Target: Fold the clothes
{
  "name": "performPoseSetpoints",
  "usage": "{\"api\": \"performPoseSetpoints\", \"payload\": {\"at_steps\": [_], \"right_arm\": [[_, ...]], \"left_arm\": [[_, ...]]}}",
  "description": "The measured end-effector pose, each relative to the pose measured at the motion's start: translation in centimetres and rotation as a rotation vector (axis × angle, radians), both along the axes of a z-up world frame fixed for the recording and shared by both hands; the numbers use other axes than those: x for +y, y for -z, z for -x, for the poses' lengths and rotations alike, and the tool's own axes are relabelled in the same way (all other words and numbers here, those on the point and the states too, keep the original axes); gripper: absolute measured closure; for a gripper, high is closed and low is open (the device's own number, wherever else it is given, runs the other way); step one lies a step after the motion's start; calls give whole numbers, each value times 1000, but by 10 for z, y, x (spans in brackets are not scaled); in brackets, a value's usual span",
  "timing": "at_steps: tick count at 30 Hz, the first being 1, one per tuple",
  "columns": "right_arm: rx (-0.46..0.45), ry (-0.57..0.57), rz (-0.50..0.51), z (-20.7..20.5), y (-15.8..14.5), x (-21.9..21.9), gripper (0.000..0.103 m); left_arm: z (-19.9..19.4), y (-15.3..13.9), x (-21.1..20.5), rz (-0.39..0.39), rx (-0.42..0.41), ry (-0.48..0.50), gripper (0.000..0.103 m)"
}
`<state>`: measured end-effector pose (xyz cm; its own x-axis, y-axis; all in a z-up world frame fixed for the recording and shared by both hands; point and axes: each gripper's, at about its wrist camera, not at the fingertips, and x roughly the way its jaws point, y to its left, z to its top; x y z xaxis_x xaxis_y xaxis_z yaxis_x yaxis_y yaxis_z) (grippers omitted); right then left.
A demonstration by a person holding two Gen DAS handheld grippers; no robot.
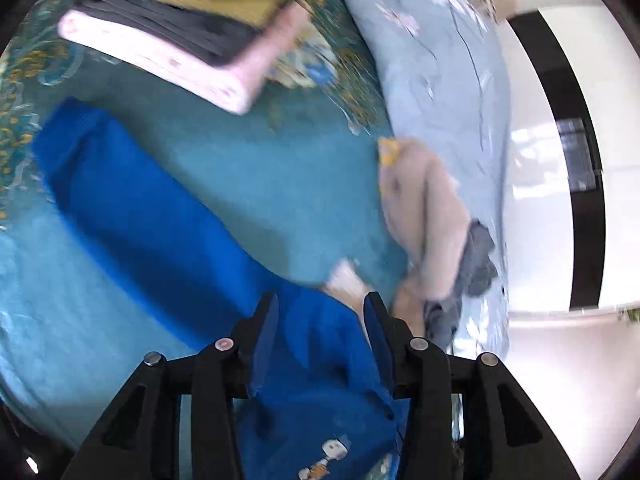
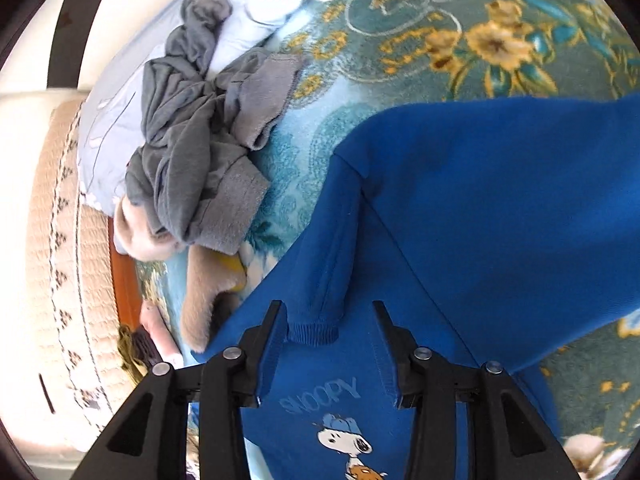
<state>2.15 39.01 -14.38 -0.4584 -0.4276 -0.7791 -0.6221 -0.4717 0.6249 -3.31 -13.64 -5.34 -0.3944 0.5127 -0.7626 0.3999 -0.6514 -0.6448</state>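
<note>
Sweatshirt of bright blue knit with a Snoopy print (image 2: 460, 208) lies spread on the teal floral bedspread (image 2: 460, 40), 1 sleeve folded across its front. Our left gripper (image 1: 322, 308) and right gripper (image 2: 330, 314) both hover released over it, holding nothing. We should pinch the ribbed cuff (image 2: 312, 334) squarely, clear of the crumpled grey garments (image 2: 192, 140).
</note>
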Motion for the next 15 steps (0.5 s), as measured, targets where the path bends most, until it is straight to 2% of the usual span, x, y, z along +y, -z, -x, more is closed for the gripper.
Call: {"api": "performPoseSetpoints", "payload": {"at_steps": [3,6,10,13,15], "right_arm": [[-9,40,59,-1,15,1,58],[0,75,112,-1,24,-1,58],[-4,93,161,4,30,-6,58],[-8,88,180,10,30,-12,58],[-14,81,183,15,31,-15,58]], "left_arm": [[15,29,61,8,-91,115,55],[18,60,99,-10,-180,150,55],[19,84,117,-67,-225,83,48],[11,86,121,-98,-224,7,47],[13,89,128,-116,-221,-12,47]]}}
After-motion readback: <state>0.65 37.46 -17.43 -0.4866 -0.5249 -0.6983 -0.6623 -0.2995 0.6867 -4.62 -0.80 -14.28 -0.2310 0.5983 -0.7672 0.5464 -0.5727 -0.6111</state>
